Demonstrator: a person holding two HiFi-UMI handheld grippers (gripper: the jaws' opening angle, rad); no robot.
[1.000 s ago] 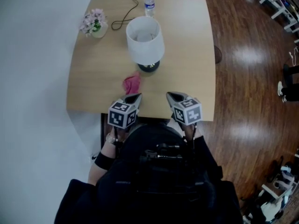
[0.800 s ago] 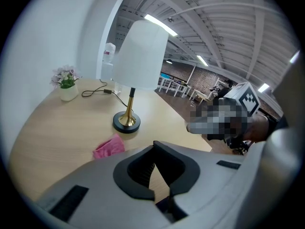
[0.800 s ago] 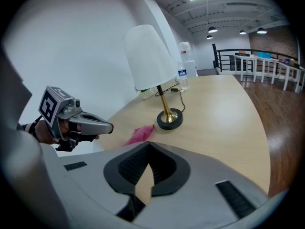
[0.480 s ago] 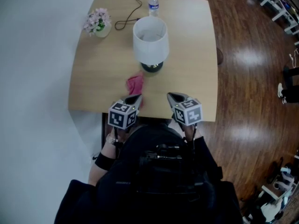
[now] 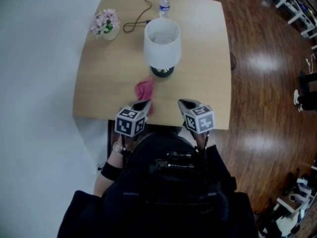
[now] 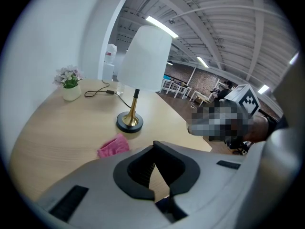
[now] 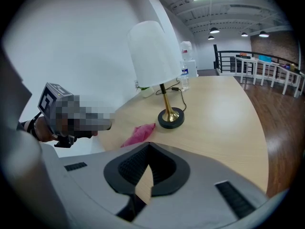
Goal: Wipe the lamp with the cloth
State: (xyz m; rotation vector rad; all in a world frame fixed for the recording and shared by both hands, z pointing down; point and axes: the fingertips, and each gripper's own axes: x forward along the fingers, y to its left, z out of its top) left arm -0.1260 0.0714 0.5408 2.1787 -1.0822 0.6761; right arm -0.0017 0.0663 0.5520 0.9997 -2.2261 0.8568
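Note:
A table lamp with a white shade [image 5: 162, 39] and a dark round base [image 5: 162, 72] stands mid-table. The pink cloth [image 5: 144, 89] lies crumpled just in front of the base, to its left. My left gripper [image 5: 143, 104] hovers over the table's near edge, right behind the cloth, shut and holding nothing. My right gripper [image 5: 184, 103] hangs beside it, also shut and empty. In the left gripper view the cloth [image 6: 113, 146] lies ahead of the closed jaw tips [image 6: 154, 147], before the lamp [image 6: 144, 58]. The right gripper view shows the cloth [image 7: 138, 133] and lamp base [image 7: 170, 118] beyond its tips [image 7: 148, 147].
A small pot of pale flowers [image 5: 105, 24] stands at the wooden table's [image 5: 203, 58] far left. A water bottle [image 5: 164, 5] and the lamp's black cord [image 5: 136, 21] are at the back. A white wall runs along the left; dark wood floor [image 5: 262, 83] lies to the right.
The table, lamp and cloth have slid slightly right in the head view as that view shifted. Both grippers stay where they were, still shut.

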